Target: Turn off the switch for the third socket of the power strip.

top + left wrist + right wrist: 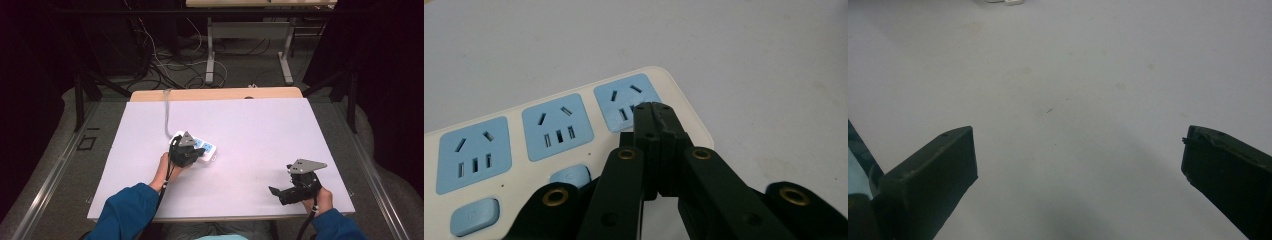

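The counter is being covered by a large white sheet, with a strip of bare wood being left showing along its far edge. On the left half of that sheet a white power strip with pale blue sockets is being seen lying flat, its grey cord being led away toward the far edge. The left hand-held gripper is being held directly over the near end of the power strip, its two black jaws being kept pressed together with nothing between them. In the left gripper view the closed tips are being pointed down at the outermost blue socket, right at the rounded end of the strip; whether the socket is being touched cannot be told. Two small blue switches are being seen just beside the jaws. The right hand-held gripper is being held well apart from the power strip, near the right front of the counter, its jaws being kept wide open over bare sheet.
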### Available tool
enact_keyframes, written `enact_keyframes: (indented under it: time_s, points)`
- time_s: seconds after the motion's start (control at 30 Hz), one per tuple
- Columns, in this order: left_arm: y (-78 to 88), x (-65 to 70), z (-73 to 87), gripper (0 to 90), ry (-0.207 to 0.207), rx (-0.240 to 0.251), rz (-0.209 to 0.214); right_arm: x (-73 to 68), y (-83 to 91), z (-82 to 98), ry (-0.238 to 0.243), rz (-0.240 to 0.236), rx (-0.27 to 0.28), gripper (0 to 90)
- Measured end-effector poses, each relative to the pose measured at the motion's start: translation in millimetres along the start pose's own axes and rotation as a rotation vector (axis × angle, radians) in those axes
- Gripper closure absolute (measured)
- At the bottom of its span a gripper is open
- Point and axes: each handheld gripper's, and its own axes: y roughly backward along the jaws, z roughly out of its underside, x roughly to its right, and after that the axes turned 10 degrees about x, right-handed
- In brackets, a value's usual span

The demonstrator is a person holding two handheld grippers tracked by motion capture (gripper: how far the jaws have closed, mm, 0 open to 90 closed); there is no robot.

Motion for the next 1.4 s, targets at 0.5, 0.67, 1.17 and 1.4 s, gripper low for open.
enact_keyframes:
  time_s: [0.5, 0.67, 1.17, 1.4]
  points:
    - [0.0, 0.7, -0.2, 90.0, -0.010, -0.003, -0.004, 0.1, -0.6, 0.3, -0.001, 0.001, 0.004, 0.9]
    - [0.1, 0.7, -0.1, 90.0, -0.009, -0.003, -0.003, -0.1, -0.7, 0.3, -0.004, -0.002, 0.003, 0.9]
    - [-0.3, 1.0, 0.6, 90.0, -0.011, 0.005, -0.007, -0.1, -0.8, 0.3, -0.005, -0.003, 0.003, 0.9]
    - [-0.4, 1.1, 0.6, 90.0, -0.012, 0.005, -0.007, -0.4, -0.9, 0.3, -0.005, -0.001, 0.001, 0.9]
